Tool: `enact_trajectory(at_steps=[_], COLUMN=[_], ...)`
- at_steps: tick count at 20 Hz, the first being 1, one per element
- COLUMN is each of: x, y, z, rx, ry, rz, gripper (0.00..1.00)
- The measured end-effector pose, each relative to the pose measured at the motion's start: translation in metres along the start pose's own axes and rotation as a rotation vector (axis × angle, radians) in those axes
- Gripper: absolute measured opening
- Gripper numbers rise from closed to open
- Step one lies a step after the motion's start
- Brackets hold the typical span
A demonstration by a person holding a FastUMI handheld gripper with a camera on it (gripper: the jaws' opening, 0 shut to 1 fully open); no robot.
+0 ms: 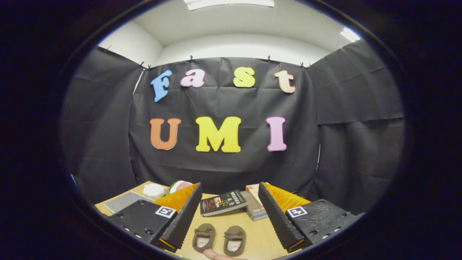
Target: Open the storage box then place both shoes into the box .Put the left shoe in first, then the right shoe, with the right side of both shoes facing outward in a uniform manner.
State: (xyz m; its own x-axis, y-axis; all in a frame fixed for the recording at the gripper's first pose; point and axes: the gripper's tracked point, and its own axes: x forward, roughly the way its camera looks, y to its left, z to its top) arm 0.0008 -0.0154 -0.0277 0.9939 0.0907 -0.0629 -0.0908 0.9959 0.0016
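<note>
Gripper view: two brown shoes sit side by side on the wooden bench (252, 234), in the gap between the two fingers, down near the finger bases. Left shoe (203, 237) and right shoe (234, 240) are just beside each other, openings up, toes pointing away toward the booth wall. Neither finger touches them.

Count: 2 shoes, 2 books or so. A dark-covered book (223, 202) lies flat just beyond the shoes, between the fingertips. A second, lighter book stack (255, 206) is just beside it, partly behind the right finger; can't tell how many volumes are in it. Beyond the left finger: a white and pink-green round item (169, 187), too hidden to identify, and a grey flat pad (124, 202) near the bench edge. Can't pick out a storage box with any certainty.

A fingertip of a person (216, 255) pokes in right under the shoes, close to the left shoe's heel; contact unclear.

Gripper (230, 191): fingers spread wide apart, fully open by the look of it, holding nothing, touching nothing. It's raised above the bench, tips aimed at the books and the black cloth wall behind.
</note>
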Motion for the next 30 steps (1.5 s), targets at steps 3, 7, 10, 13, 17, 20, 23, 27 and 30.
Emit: enact_trajectory(at_steps=[3, 7, 10, 13, 17, 20, 23, 27, 30], x=[-0.002, 0.003, 0.013, 0.025, 0.045, 0.063, 0.081, 0.098, 0.105], y=[0.002, 0.013, 0.029, 0.051, 0.105, 0.142, 0.182, 0.235, 0.262], z=[-0.005, -0.018, -0.038, -0.059, -0.097, -0.120, -0.140, -0.174, -0.192], rx=[0.006, 0.028, 0.020, 0.034, 0.079, 0.087, 0.087, 0.086, 0.081], ry=[0.019, 0.046, 0.085, 0.139, 0.255, 0.318, 0.372, 0.477, 0.520], rz=[-0.003, -0.011, -0.015, -0.007, 0.079, 0.126, 0.175, 0.279, 0.345], gripper=[0.96, 0.95, 0.96, 0.96, 0.96, 0.96, 0.96, 0.96, 0.96])
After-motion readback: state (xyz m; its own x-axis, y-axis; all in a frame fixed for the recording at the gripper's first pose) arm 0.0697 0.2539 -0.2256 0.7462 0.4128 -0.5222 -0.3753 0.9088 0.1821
